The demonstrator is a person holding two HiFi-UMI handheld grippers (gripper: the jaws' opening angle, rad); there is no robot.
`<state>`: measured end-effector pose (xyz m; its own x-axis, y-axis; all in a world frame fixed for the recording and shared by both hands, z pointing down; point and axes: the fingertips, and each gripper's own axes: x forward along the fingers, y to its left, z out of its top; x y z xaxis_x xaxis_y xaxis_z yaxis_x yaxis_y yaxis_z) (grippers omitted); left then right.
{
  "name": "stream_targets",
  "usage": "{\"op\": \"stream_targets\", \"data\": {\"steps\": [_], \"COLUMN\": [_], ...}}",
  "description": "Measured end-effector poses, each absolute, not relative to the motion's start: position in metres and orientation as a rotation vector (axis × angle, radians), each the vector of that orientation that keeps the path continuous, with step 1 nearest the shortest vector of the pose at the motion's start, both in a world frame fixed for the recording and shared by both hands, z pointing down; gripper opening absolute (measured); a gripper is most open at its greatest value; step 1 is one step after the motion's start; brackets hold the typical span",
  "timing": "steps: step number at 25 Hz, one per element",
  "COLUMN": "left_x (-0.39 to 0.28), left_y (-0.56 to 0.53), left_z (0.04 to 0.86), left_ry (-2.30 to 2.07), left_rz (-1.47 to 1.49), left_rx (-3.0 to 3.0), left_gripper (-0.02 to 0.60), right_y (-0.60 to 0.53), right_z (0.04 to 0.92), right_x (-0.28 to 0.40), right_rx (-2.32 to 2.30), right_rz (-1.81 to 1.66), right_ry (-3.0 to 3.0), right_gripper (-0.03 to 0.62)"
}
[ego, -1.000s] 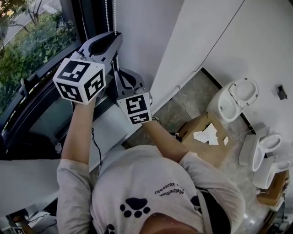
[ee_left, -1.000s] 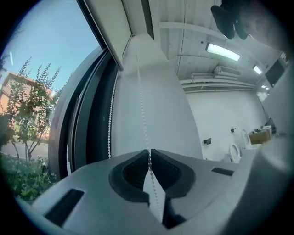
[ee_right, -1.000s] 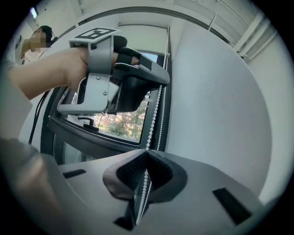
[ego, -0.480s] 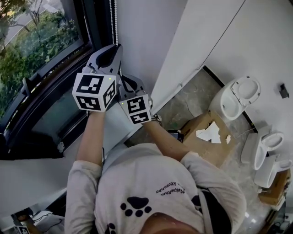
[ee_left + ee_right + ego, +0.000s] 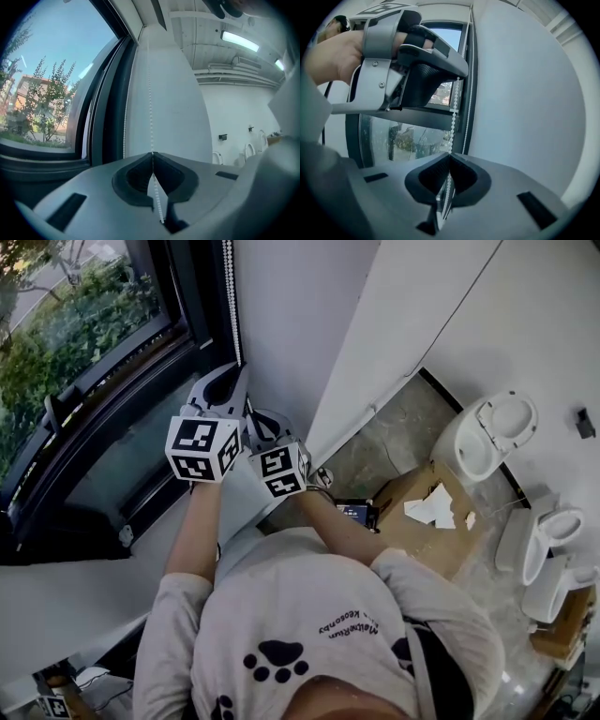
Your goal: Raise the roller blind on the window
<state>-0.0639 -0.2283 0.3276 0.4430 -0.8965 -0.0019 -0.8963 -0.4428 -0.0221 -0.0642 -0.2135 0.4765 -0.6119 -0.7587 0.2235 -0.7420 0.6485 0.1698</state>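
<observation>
Holding the bead chain (image 5: 150, 98) tight, both pairs of fingers (image 5: 136, 176) are shut on it. The chain hangs straight up and down beside the window (image 5: 84, 362). The left gripper (image 5: 228, 382) pinches just above the right gripper (image 5: 260, 420), so the pull should go straight down.

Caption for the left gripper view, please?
Left tongs shut on a white bead chain hanging beside the dark window frame.

Tight slot | window frame (image 5: 192, 287) hems 9–11 o'clock | white wall (image 5: 300, 315) closes 3 | bead chain (image 5: 228, 296) threads 12 | left gripper (image 5: 457, 70) caps right gripper (image 5: 450, 157) | open air over floor (image 5: 394, 442) at 4
</observation>
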Motion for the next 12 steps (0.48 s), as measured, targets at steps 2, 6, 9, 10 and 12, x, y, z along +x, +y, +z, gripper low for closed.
{"op": "stream_targets", "data": {"steps": [2, 6, 9, 10, 12], "left_x": [-0.064, -0.065, -0.064, -0.063, -0.063], "left_y": [-0.227, -0.224, -0.223, -0.223, -0.223], "left_z": [0.341, 0.364, 0.376, 0.378, 0.378], "left_ry": [1.657, 1.683, 1.691, 1.690, 1.688], "left_rz": [-0.017, -0.035, -0.034, -0.032, -0.025], "left_rx": [-2.672, -2.699, -2.715, -2.715, -2.714], "left_gripper": [0.014, 0.014, 0.014, 0.014, 0.014], "right_y": [-0.212, -0.206, -0.203, -0.203, -0.201], "right_z": [0.490, 0.512, 0.523, 0.525, 0.527], "right_x": [-0.062, -0.061, -0.059, -0.059, -0.060], "right_rx": [1.196, 1.160, 1.138, 1.130, 1.086], "right_rz": [-0.062, -0.035, -0.016, -0.019, -0.041], "right_ry": [-2.582, -2.550, -2.526, -2.521, -2.506], "right_gripper": [0.011, 0.011, 0.011, 0.011, 0.012]}}
